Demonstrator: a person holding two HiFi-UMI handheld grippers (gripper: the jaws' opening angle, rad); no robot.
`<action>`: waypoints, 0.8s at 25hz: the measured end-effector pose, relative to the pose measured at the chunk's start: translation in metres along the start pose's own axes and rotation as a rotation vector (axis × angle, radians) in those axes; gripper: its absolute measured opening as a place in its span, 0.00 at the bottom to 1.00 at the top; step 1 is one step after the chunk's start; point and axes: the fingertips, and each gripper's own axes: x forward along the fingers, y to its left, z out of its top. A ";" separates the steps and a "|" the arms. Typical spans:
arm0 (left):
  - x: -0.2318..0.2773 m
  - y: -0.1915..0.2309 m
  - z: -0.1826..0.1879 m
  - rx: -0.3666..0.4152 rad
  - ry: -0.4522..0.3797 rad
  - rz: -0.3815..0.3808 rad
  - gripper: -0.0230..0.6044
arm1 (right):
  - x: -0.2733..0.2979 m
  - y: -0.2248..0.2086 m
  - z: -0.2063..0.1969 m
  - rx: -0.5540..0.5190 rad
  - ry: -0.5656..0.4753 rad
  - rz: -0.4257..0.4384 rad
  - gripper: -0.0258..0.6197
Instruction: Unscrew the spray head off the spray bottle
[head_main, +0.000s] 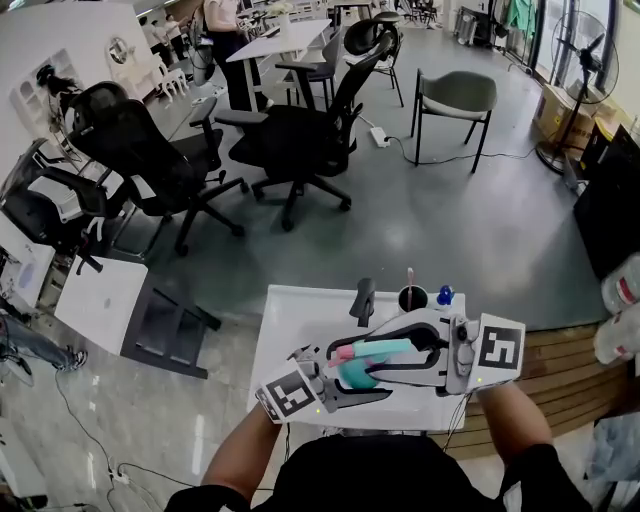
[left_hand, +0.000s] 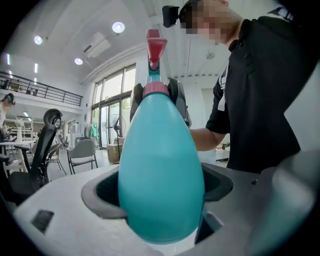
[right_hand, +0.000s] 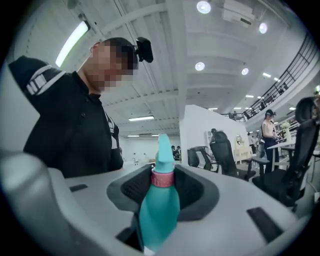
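A teal spray bottle (head_main: 356, 376) with a pink collar and a teal spray head (head_main: 384, 348) is held in the air above a small white table (head_main: 290, 330). My left gripper (head_main: 365, 388) is shut on the egg-shaped body (left_hand: 161, 175), which fills the left gripper view. My right gripper (head_main: 366, 348) comes in from the right. Its dark pads (left_hand: 135, 102) sit on both sides of the pink collar (right_hand: 162, 178), shut on it. The spray head (right_hand: 163, 152) rises past the right jaws. A pink trigger (left_hand: 155, 47) tops the bottle in the left gripper view.
On the table's far edge stand a dark cup (head_main: 411, 297), a small blue object (head_main: 445, 295) and a dark tool (head_main: 364, 300). Black office chairs (head_main: 290, 150) and a grey chair (head_main: 455, 100) stand beyond. A wooden bench (head_main: 570, 370) lies at the right.
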 end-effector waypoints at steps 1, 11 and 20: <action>0.000 0.002 0.001 -0.009 -0.004 0.008 0.72 | 0.000 -0.001 0.001 -0.003 -0.013 0.001 0.27; -0.015 0.068 -0.015 -0.067 0.040 0.482 0.72 | -0.016 -0.055 -0.003 -0.022 -0.113 -0.409 0.36; -0.021 0.089 -0.038 -0.073 0.156 0.675 0.72 | -0.008 -0.070 -0.014 -0.021 -0.043 -0.601 0.35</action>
